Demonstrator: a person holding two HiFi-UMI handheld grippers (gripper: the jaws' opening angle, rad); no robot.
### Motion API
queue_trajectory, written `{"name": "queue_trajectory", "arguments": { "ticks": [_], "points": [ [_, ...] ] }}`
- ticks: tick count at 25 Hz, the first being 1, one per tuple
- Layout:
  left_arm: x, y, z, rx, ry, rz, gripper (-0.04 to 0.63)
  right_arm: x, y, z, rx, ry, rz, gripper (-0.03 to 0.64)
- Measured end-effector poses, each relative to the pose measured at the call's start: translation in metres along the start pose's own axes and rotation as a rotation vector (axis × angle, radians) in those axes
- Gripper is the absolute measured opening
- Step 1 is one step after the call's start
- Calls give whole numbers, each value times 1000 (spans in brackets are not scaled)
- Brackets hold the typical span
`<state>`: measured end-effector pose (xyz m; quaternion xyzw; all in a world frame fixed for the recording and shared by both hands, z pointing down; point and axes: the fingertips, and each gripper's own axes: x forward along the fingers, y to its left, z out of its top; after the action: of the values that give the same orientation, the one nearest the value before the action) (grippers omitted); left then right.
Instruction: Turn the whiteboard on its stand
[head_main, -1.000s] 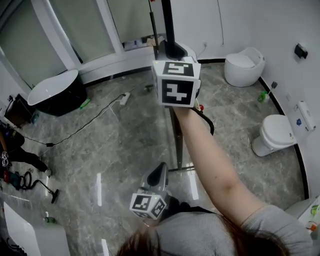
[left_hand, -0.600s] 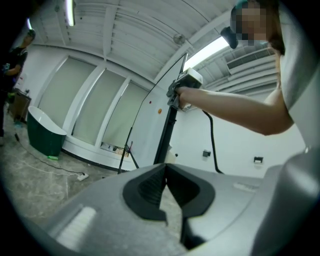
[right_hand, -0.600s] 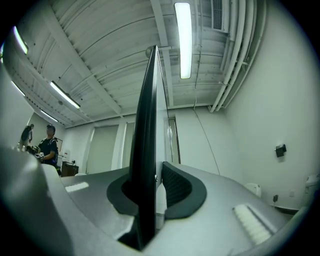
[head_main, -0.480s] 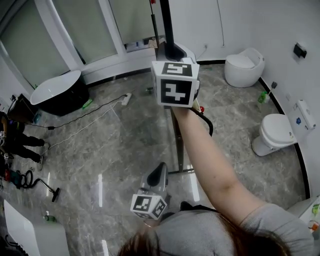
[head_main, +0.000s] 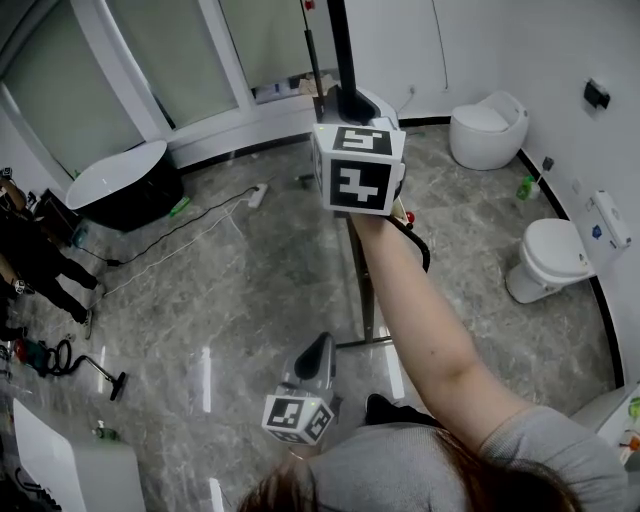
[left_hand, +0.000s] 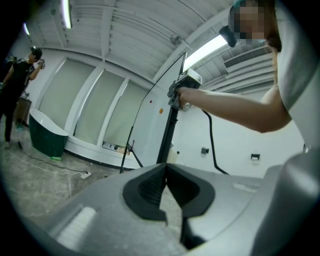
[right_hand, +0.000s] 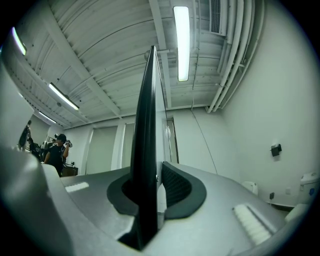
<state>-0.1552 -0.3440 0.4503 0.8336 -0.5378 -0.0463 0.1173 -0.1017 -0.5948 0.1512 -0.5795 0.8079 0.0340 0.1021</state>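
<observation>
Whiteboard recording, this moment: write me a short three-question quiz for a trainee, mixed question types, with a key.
1. True or false: the right gripper is clamped on the edge of the whiteboard.
2. What is between the jaws of the left gripper? A) a cable B) nothing C) the stand's pole
3. Fill in: in the head view, the dark bathtub lies to the ___ of the whiteboard.

Key: 1 true; 2 B; 3 left.

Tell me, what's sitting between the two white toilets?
A small green bottle stands on the floor between the far toilet and the near toilet. The head view shows it.
</observation>
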Motion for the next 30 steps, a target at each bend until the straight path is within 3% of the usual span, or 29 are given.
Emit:
{"name": "queue_trajectory", "arguments": {
  "ticks": [14,30],
  "points": [
    [-37,-30,-7,7,16,-49,2,-49,8,12,3,-6,0,41],
    [-102,-60,-26,-21,20,-34,2,-112,20,28,5,-6,-5,43]
  ]
}}
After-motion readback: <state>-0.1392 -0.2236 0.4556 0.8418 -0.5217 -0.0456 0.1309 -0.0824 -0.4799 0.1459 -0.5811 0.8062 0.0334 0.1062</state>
